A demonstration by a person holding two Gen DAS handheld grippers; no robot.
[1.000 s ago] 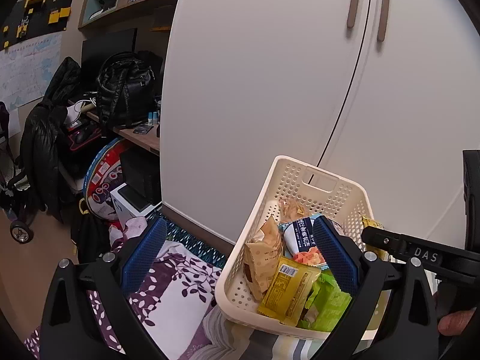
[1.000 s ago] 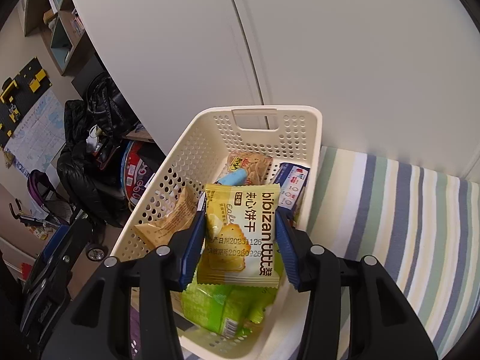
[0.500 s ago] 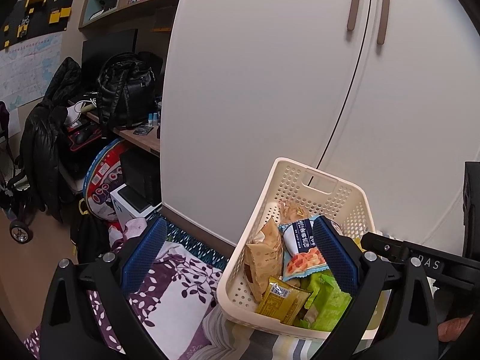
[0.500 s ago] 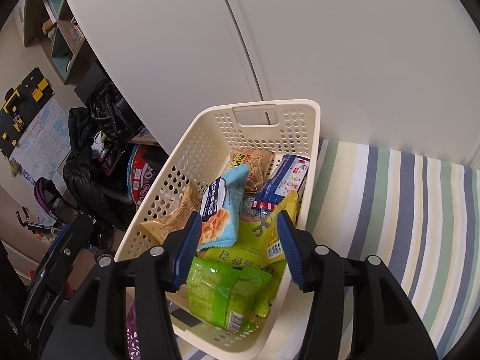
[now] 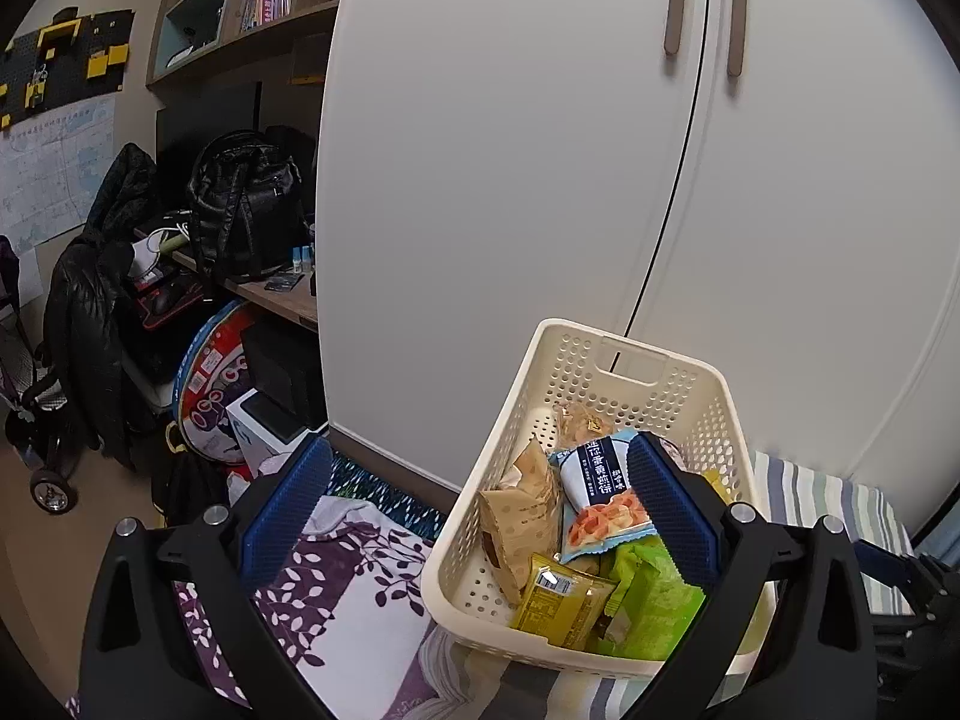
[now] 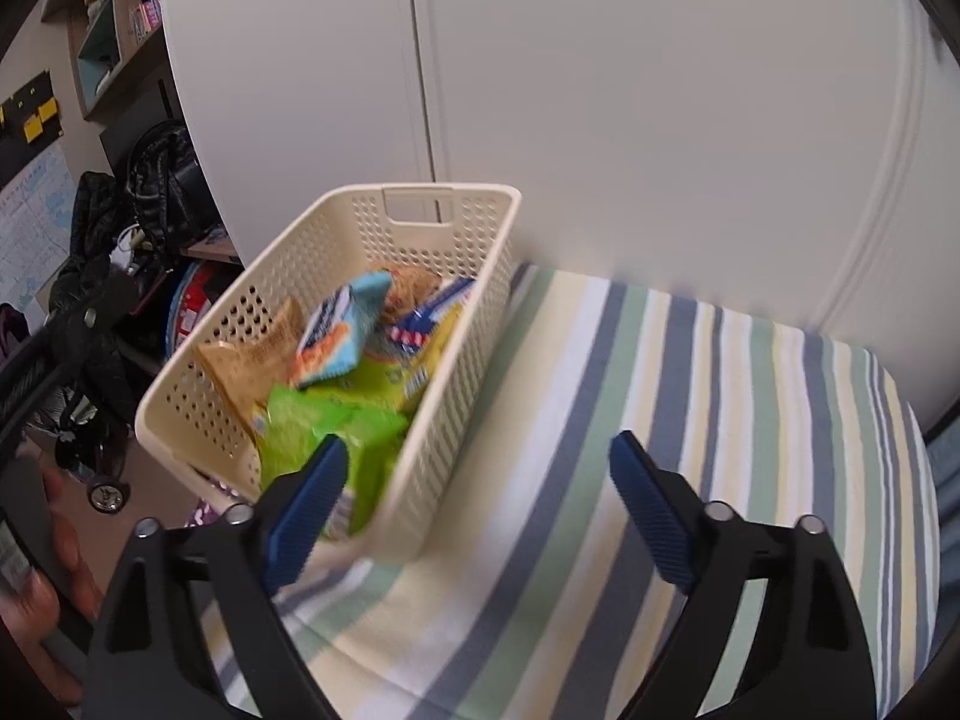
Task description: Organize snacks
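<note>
A cream perforated basket (image 5: 510, 438) (image 6: 456, 324) stands on a striped bed cover and holds several snack packets. Among them are a blue-and-white packet (image 5: 600, 492) (image 6: 336, 330), a tan packet (image 5: 522, 510) (image 6: 252, 360), a yellow packet (image 5: 558, 597) and green packets (image 5: 654, 600) (image 6: 336, 426). My left gripper (image 5: 480, 510) hangs open in front of the basket's near left wall, nothing between its blue pads. My right gripper (image 6: 480, 510) is open and empty over the striped cover, its left finger (image 6: 306, 504) in front of the basket's near corner.
White wardrobe doors (image 5: 540, 150) rise right behind the basket. The striped cover (image 6: 720, 450) stretches to the right. A purple floral cloth (image 5: 336, 588) lies left of the basket. Beyond it are a desk with a black backpack (image 5: 246, 204), a dark jacket and a pram wheel.
My right gripper let the yellow packet drop into the basket, opened wide and drew back to the right over the striped cover. The left gripper has stayed put.
</note>
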